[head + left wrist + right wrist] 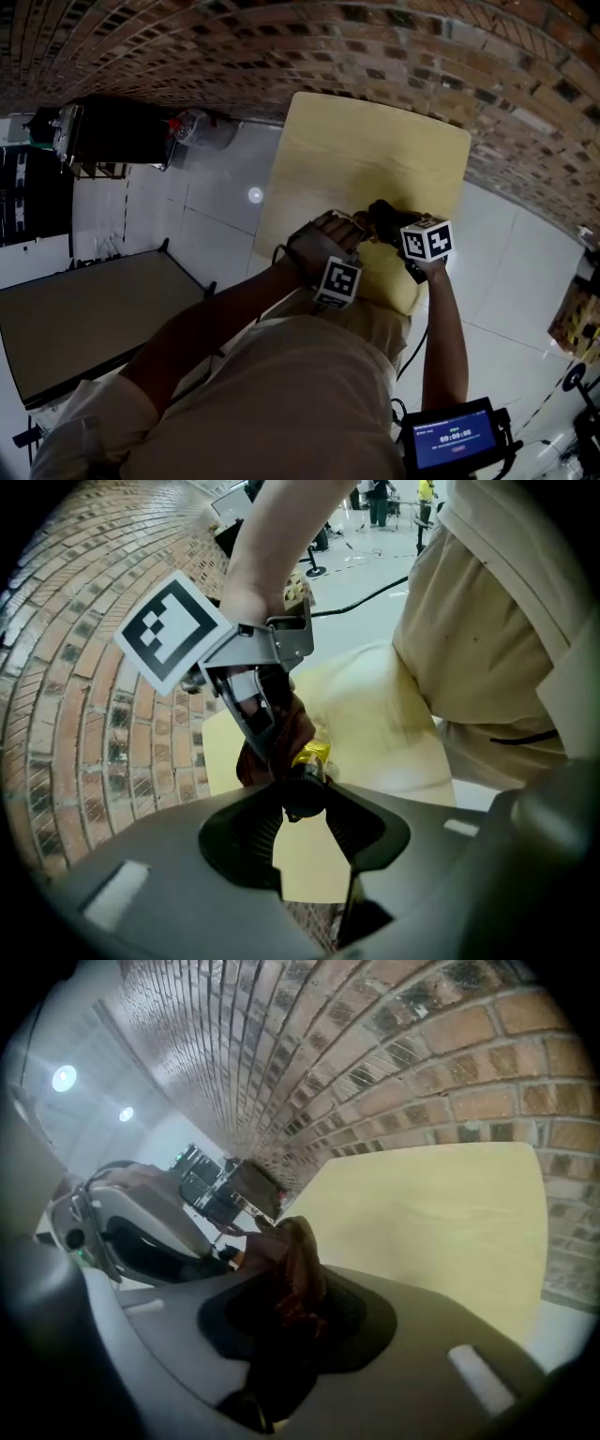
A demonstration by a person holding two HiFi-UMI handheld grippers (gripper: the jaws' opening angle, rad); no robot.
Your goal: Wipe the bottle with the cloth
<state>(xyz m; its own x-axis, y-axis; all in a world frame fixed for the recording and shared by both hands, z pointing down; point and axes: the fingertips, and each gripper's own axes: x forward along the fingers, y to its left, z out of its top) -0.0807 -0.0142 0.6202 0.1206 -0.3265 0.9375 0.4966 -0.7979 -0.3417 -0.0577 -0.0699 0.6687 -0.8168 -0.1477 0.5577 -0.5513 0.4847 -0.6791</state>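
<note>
A small bottle (312, 755) with yellow liquid and a black cap sits in my left gripper (302, 801), whose jaws are shut on the cap. My right gripper (295, 1288) is shut on a dark red cloth (300, 1246). In the left gripper view the cloth (286, 726) lies against the bottle's far side, under the right gripper's marker cube (173, 630). In the head view both grippers meet over the near end of the table, left gripper (349, 227) beside right gripper (382, 220). There the bottle itself is hidden by them.
A pale wooden table (375, 150) stands against a brick wall (394, 47). White tiled floor surrounds it. A dark flat bench (84, 319) stands at the left, and a small screen device (455, 439) hangs at the person's right side.
</note>
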